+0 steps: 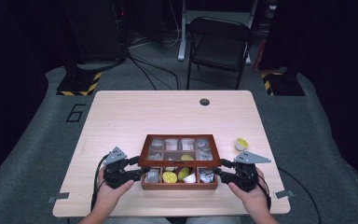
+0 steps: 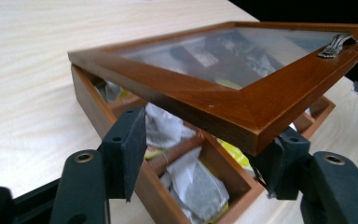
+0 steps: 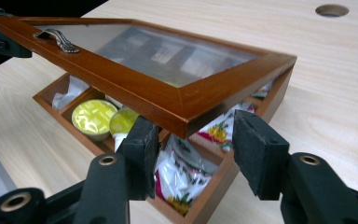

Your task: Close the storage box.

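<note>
Lid (image 1: 180, 150) half-raised, hiding rear compartments; sachets blurred through glass.

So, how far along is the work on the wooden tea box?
Done: the box holds tea bags and pods. In hand: left gripper and right gripper, fingers apart, sit under the glass lid's raised front corners. Left: lid neither fully open nor shut; one yellow pod lies outside.

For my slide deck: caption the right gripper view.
Right tool straddling the front corner of a wooden tea box's half-raised glass lid, above tea sachets and yellow-lidded capsules.
</note>
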The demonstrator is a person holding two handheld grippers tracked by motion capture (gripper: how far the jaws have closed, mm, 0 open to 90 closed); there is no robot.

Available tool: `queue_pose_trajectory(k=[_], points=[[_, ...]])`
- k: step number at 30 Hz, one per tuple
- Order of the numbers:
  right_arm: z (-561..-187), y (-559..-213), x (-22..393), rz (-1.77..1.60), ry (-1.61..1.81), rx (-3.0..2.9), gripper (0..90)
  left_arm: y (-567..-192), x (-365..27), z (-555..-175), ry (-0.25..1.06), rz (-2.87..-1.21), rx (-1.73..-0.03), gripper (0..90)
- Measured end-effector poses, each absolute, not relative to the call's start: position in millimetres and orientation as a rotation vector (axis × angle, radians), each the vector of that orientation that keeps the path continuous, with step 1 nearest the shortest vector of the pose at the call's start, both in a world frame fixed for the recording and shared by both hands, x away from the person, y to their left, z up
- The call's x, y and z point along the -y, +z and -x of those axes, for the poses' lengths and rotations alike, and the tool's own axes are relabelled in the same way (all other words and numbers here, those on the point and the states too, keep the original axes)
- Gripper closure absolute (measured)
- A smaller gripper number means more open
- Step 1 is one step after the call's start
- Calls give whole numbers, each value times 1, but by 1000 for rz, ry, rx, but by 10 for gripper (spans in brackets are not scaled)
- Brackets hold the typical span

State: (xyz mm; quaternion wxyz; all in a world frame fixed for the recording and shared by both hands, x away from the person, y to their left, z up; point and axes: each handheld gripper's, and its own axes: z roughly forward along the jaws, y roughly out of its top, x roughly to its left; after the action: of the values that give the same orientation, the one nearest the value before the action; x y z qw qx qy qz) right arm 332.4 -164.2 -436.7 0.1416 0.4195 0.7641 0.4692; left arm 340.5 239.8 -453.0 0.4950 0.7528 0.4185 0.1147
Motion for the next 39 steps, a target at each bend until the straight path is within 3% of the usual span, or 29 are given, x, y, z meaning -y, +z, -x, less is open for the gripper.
queue_pose_trajectory(k=[39], points=[[-319, -476, 163, -1111, 1178, -2415, 521, -484, -234, -314, 236, -1974, -1011, 435]])
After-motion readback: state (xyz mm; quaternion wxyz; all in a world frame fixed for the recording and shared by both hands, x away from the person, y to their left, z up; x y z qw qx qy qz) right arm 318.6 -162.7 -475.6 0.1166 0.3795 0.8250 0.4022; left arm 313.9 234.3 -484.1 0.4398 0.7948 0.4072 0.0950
